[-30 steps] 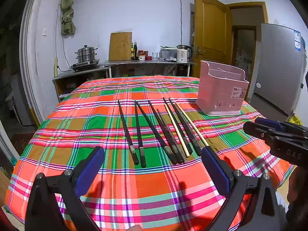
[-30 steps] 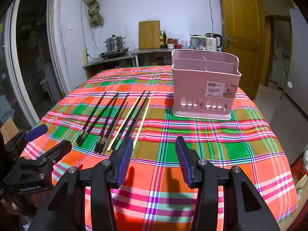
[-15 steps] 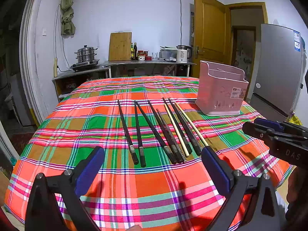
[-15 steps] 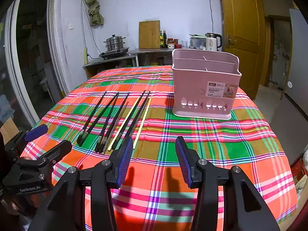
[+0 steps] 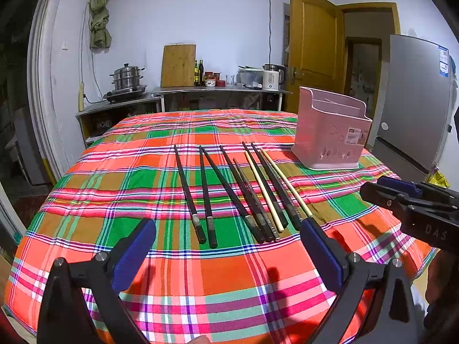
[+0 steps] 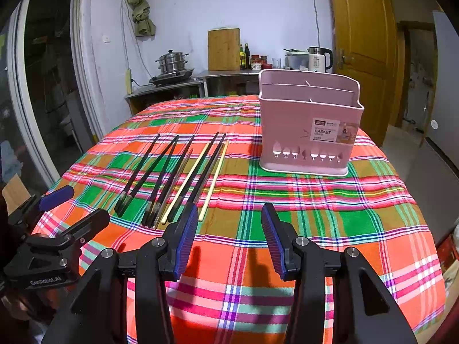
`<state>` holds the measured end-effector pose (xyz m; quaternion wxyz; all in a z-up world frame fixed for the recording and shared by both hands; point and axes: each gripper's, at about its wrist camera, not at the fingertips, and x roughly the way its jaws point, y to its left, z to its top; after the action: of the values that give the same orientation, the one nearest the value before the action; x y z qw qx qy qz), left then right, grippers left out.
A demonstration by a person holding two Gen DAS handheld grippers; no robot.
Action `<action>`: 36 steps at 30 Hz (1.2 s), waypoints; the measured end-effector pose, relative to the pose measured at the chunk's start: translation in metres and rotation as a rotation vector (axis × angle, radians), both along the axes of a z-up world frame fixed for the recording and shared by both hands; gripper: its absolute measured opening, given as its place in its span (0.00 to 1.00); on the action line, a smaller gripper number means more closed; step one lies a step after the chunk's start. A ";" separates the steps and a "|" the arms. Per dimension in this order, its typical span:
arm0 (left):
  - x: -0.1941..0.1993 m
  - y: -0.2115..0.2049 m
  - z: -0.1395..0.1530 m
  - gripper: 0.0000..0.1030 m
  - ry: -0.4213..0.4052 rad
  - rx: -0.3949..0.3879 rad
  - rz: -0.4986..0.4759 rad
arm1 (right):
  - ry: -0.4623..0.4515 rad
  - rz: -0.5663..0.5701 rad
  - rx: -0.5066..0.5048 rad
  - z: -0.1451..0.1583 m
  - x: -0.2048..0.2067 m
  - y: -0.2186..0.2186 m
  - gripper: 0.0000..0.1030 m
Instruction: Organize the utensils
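Plaid-covered tabletop (image 5: 120, 154), wide and bright. Pink utensil basket (image 6: 308, 126) upright toward the far right edge, empty from here. Chopsticks (image 5: 229, 189) fanned mid-tabletop, long axes running near edge to far edge, butt ends nearest. Left claw (image 5: 228, 246) spread wide, hovering just short of those butts, likely the nearer. Right claw (image 6: 229, 239) parted too, empty, just right of the fan.
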<state>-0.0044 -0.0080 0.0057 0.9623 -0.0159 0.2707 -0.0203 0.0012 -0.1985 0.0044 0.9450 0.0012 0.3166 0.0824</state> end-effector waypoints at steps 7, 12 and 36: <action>0.007 0.003 -0.002 0.99 0.010 0.001 0.000 | 0.011 0.015 0.000 -0.004 0.006 0.003 0.45; 0.015 0.004 -0.001 0.99 0.018 0.004 -0.002 | 0.015 0.019 0.000 -0.004 0.013 0.005 0.45; 0.152 0.076 -0.022 0.64 0.349 -0.106 0.132 | 0.155 0.121 0.002 -0.018 0.128 0.044 0.40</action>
<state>0.1471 0.0677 -0.0160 0.8978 -0.0876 0.4305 0.0319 0.1292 -0.1543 -0.0140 0.9110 -0.0106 0.3880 0.1395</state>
